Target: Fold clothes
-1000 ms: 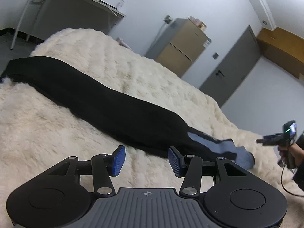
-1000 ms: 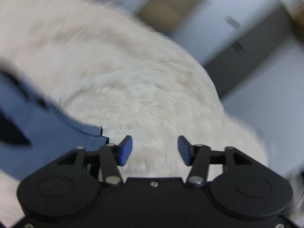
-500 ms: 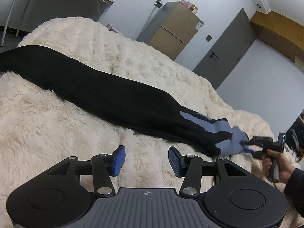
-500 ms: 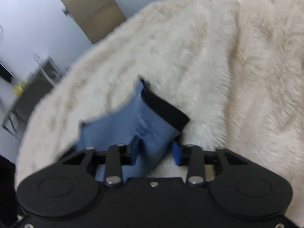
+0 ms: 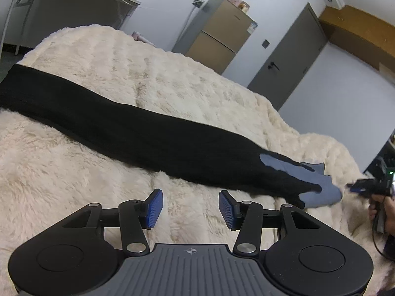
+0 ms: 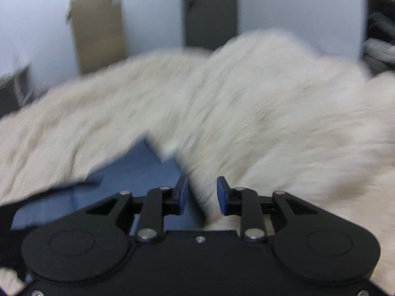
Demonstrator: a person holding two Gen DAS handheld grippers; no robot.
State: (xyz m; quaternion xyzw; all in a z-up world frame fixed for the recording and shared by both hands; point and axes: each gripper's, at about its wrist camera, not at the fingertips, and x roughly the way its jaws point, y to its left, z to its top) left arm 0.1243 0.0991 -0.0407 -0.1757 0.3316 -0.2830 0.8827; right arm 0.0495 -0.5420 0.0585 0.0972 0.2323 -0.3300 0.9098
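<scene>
Black garment (image 5: 138,128) lies diagonally across mid-frame on my fluffy blanket (image 5: 172,79). Left gripper (image 5: 190,207) hangs half-open, empty, at bottom centre. Right gripper's (image 6: 202,194) jaws are opening, with only blanket between them, just beside the blue end (image 6: 138,172).

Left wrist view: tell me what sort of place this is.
Most likely a bedroom or small studio flat. A bed under a cream fluffy blanket fills the view, with a long black garment laid across it. Behind stand a two-door fridge, a grey door and a desk.
</scene>
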